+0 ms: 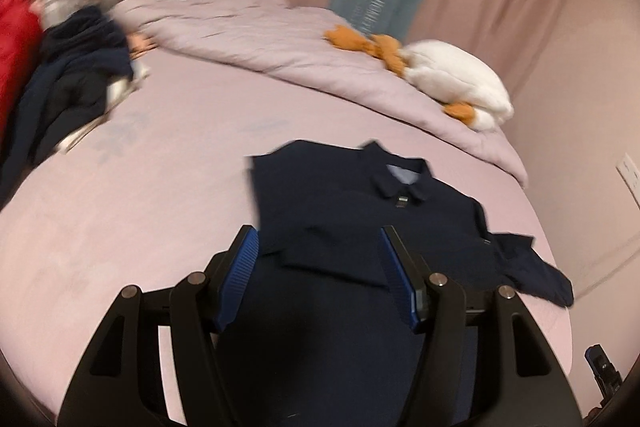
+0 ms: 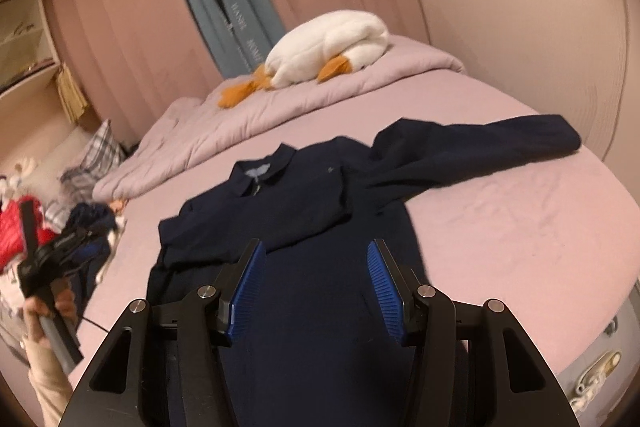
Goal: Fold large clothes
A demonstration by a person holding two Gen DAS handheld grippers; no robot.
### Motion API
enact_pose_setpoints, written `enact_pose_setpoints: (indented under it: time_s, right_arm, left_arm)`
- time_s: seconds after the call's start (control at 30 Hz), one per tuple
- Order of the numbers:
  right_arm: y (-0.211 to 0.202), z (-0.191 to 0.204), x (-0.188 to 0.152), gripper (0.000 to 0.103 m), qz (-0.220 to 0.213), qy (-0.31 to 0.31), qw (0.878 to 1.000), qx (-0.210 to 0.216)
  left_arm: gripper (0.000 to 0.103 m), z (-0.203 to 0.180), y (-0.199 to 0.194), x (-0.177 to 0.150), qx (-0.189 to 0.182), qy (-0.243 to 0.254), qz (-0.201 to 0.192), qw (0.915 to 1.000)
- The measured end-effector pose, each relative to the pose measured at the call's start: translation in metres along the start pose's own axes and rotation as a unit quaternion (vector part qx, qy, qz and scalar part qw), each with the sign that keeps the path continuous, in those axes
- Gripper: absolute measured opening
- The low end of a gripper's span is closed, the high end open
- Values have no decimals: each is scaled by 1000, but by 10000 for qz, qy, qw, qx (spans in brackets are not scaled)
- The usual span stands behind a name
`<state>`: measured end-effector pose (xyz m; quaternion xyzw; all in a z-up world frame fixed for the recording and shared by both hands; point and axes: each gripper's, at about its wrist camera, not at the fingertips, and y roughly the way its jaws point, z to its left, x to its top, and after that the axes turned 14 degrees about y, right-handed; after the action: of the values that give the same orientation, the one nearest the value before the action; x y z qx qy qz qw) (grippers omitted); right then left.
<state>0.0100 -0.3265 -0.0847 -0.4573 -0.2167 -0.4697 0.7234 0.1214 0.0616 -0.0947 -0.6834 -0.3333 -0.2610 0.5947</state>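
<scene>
Laundry (image 2: 24, 239) waits heaped at the bed's left edge, kept clear of our folding space. Centred on the bed (image 2: 500, 211) lies the navy polo shirt (image 2: 304, 211), one sleeve already folded across its chest, the other sleeve (image 2: 480, 151) stretched rightward. Our left gripper (image 1: 318, 271) and right gripper (image 2: 316, 287) hover above, jaws apart, holding nothing.

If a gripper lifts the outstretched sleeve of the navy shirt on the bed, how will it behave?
The sleeve will likely hang limp: the navy shirt already lies in soft creases. It looks light, thin fabric. It may drag the shoulder along, since it lies flat on the smooth bed sheet.
</scene>
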Motion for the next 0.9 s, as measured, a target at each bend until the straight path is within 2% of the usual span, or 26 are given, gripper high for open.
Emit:
enact_pose_setpoints:
  time_s: [0.2,0.27,0.4,0.7,0.83,0.9]
  right_arm:
    - [14,12,-6,54,213,-158,9996,-75]
    - [16,15,-7,58,271,-159,9995,-35]
    - [19,19,-11,58,376,-217,9990,-81]
    - [25,26,-7,67,446,-373,9979,-283]
    - [34,36,-1,80,519,-544,9968,-279]
    - [40,45,4,82,540,-716,9956,-254]
  left_arm:
    - [63,34,9,-39,307,-272,340,9986]
    - [62,43,15,-51,281,-361,494,9977]
    - [61,50,26,-65,214,-523,673,9961]
    - [60,52,37,-72,5,-581,804,9951]
    - [54,50,40,-69,-37,-532,789,9955]
    - [52,51,42,-67,-92,-546,799,9953]
